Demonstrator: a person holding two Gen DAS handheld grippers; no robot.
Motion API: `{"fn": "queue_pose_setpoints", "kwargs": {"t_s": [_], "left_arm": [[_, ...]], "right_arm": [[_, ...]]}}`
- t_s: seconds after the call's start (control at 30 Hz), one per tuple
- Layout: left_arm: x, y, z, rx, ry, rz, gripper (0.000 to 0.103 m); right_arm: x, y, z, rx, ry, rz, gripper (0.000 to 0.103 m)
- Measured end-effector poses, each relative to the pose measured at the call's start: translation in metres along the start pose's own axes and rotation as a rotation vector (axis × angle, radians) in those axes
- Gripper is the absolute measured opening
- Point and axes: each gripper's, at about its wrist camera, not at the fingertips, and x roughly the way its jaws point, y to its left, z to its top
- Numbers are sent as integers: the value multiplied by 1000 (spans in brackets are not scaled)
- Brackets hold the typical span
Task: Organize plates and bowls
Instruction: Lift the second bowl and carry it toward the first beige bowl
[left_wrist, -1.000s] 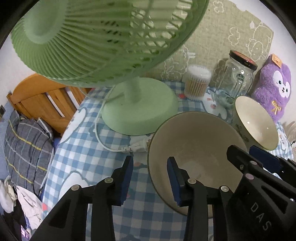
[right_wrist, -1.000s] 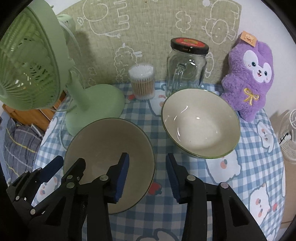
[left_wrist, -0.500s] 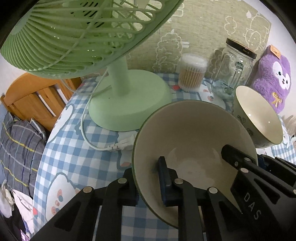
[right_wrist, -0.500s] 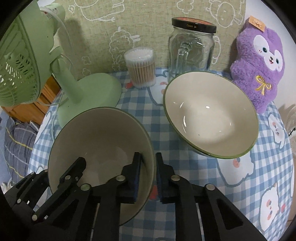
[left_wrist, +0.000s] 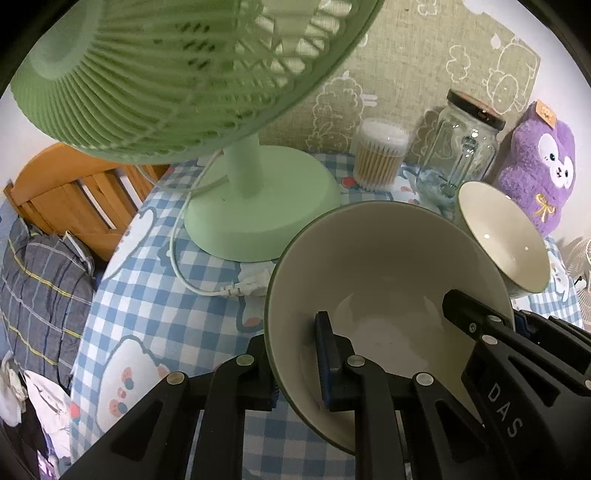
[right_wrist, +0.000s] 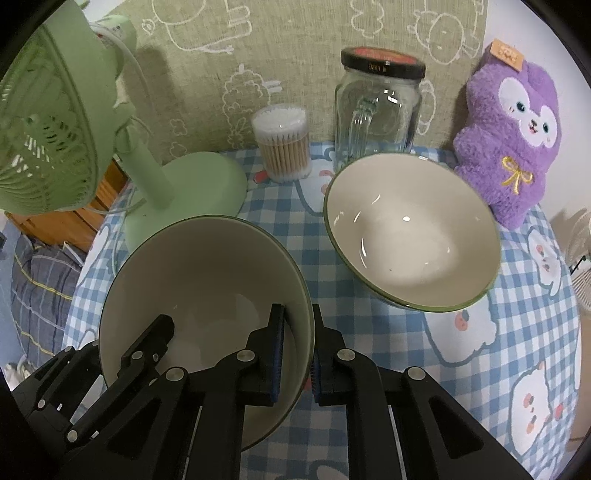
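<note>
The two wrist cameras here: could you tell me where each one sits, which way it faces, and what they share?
Left wrist: on the left gripper, angled down across the near bowl toward the green fan; own fingers pinch the bowl's left rim.
Right wrist: on the right gripper, angled down toward the second bowl and jar; fingers pinch the near bowl's right rim.
Shared: both bowls, each other's gripper.

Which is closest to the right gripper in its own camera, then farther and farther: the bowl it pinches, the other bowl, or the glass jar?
1. Cream green-rimmed bowl, pinched in the right gripper, lower left.
2. Second cream green-rimmed bowl, free on the checked cloth, upper right.
3. Clear glass jar with black lid, behind it by the wall.
</note>
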Motion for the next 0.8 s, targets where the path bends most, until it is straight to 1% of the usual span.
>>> {"fn": "queue_pose_setpoints", "kwargs": {"t_s": [0.1,0.4,0.8], "left_arm": [[-10,0,1,5,-6,3,14],[-56,-5,-1,12,-45,3,14],[-127,-16,-22,27,-71,-23,14]], "right_arm": [[-12,1,-1,2,-9,3,15],[-62,0,-8,9,-51,5,15],[-139,-4,-35,13,-96,-17,15]]}}
